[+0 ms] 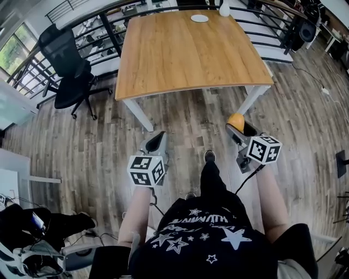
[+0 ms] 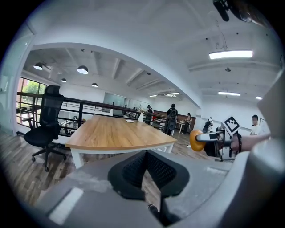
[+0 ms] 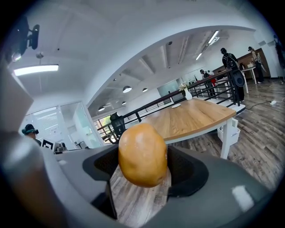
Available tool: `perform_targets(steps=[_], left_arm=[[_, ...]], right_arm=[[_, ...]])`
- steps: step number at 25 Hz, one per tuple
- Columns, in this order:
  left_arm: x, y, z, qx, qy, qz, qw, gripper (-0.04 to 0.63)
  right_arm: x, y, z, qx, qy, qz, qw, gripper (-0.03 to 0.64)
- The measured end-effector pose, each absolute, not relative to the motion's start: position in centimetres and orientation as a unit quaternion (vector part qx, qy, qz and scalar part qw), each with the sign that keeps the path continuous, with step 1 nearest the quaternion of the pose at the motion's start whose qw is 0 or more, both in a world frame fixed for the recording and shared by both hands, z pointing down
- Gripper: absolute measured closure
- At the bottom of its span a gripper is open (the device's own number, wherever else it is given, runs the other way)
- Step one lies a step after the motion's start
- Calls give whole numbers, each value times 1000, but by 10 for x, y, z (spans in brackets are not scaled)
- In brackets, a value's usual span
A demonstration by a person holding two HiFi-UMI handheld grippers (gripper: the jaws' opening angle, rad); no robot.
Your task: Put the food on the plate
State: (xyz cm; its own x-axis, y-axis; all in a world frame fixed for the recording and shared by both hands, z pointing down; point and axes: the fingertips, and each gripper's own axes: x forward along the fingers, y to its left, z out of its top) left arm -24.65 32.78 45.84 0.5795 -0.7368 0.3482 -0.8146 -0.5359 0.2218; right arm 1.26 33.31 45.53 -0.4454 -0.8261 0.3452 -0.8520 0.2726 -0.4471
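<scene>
A rounded orange-brown piece of food [image 3: 142, 156] sits between the dark pads [image 3: 189, 171] of my right gripper [image 1: 238, 128], which is shut on it; the same food [image 1: 235, 120] shows over the floor in the head view. A small white plate [image 1: 199, 18] lies at the far edge of the wooden table [image 1: 191, 54], well ahead of both grippers. My left gripper [image 1: 157, 140] is held level with the right, its pads [image 2: 133, 171] meeting at the tip with nothing between them. In the left gripper view the food [image 2: 195, 140] hangs at the right.
I stand on a wood-plank floor a step short of the table's near edge. A white vase [image 1: 224, 8] stands beside the plate. A black office chair [image 1: 68, 71] is left of the table. A dark railing [image 1: 272, 24] runs behind it, and several people stand beyond.
</scene>
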Motion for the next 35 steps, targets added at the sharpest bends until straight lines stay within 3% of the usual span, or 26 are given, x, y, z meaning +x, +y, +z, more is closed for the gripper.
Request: perform_targets(steps=[35], left_arm=[[-112,13,473,841,-491,119,193,594]], right_arm=[[158,-25,474,478,-813,333,-2,273]])
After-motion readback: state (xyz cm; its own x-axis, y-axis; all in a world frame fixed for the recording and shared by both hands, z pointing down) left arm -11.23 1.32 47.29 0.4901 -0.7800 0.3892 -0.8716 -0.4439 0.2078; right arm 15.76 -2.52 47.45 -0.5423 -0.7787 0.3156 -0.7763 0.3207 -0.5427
